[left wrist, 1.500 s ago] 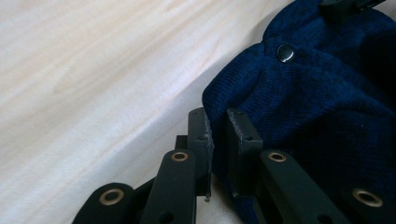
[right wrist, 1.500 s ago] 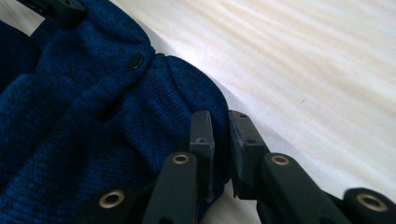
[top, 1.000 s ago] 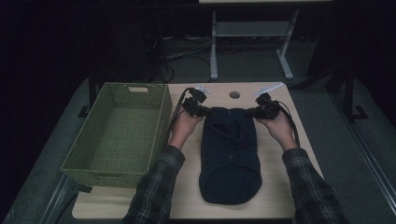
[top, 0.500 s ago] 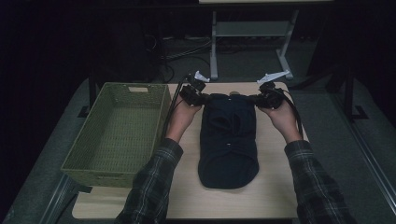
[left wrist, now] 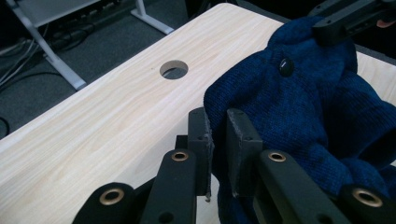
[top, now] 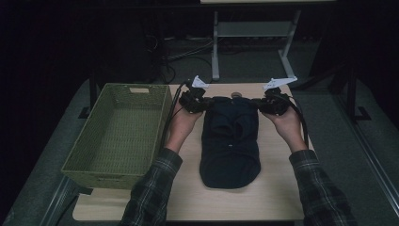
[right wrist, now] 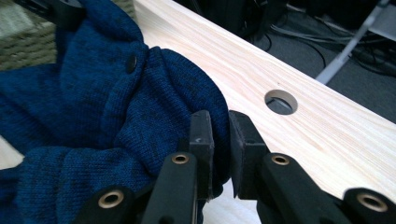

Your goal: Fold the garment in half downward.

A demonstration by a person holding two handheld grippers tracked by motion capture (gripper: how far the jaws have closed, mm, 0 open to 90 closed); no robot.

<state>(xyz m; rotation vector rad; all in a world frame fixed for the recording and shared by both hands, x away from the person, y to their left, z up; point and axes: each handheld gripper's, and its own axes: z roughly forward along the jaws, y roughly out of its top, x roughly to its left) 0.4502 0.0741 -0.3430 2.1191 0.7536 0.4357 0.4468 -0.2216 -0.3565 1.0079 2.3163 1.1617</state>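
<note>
Left gripper (left wrist: 217, 140) pinches sweater (top: 230, 141) edge, knit clamped between its 2 jaws. Right gripper (right wrist: 219, 140) same, jaws pressed on fold at opposite far corner. Sweater dark blue, stretched between 2 grippers at far end, rest trailing toward person on table (top: 277, 197). Button (left wrist: 286, 66) just beyond left fingers. Cable hole (right wrist: 280, 101) in table past right fingers. Basket (top: 117, 136) outboard of left hand (top: 181, 125), apart from sweater.
</note>
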